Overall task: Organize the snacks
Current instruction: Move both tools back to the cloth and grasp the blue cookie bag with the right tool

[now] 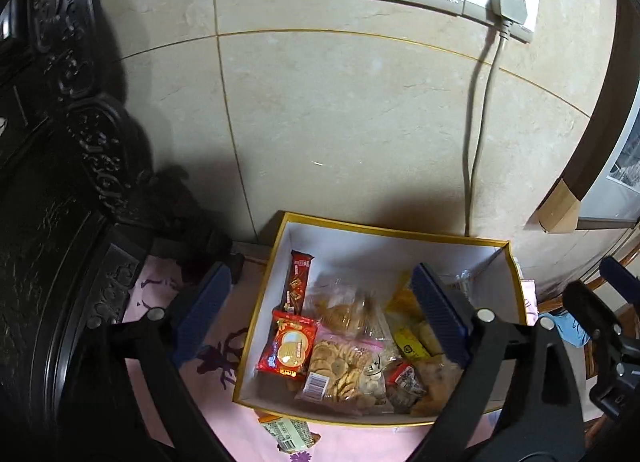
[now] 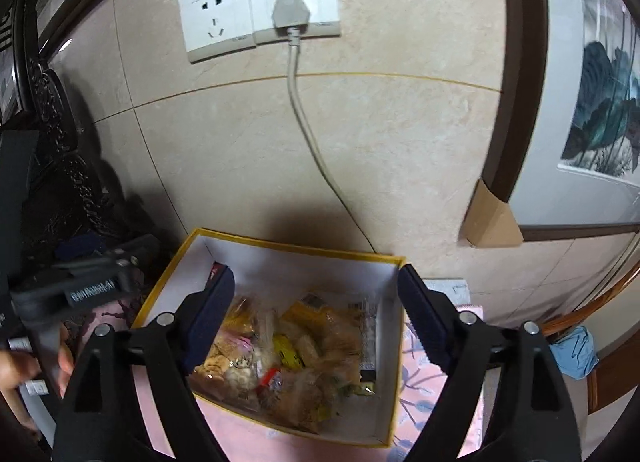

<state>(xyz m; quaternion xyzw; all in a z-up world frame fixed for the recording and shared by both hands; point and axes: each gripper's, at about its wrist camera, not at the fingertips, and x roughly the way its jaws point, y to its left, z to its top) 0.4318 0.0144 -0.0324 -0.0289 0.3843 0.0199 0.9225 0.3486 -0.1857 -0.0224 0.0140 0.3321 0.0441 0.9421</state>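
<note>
Both grippers [image 1: 320, 310] [image 2: 316, 314] open, empty, above snack box [image 1: 360, 228]

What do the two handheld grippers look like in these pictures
Both are alike: the left gripper and right gripper have black plastic arms with round silver rivets and dark blue ribbed pads. The left one's body carries a label with white lettering.

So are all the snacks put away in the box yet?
Almost. The yellow-rimmed box already holds a pile: a red biscuit pack, a clear cracker bag and more. Nothing is in hand: the left gripper and right gripper are both open with empty fingers. One packet lies outside on the pink cloth by the box's near edge, so that seems left to do.
</note>
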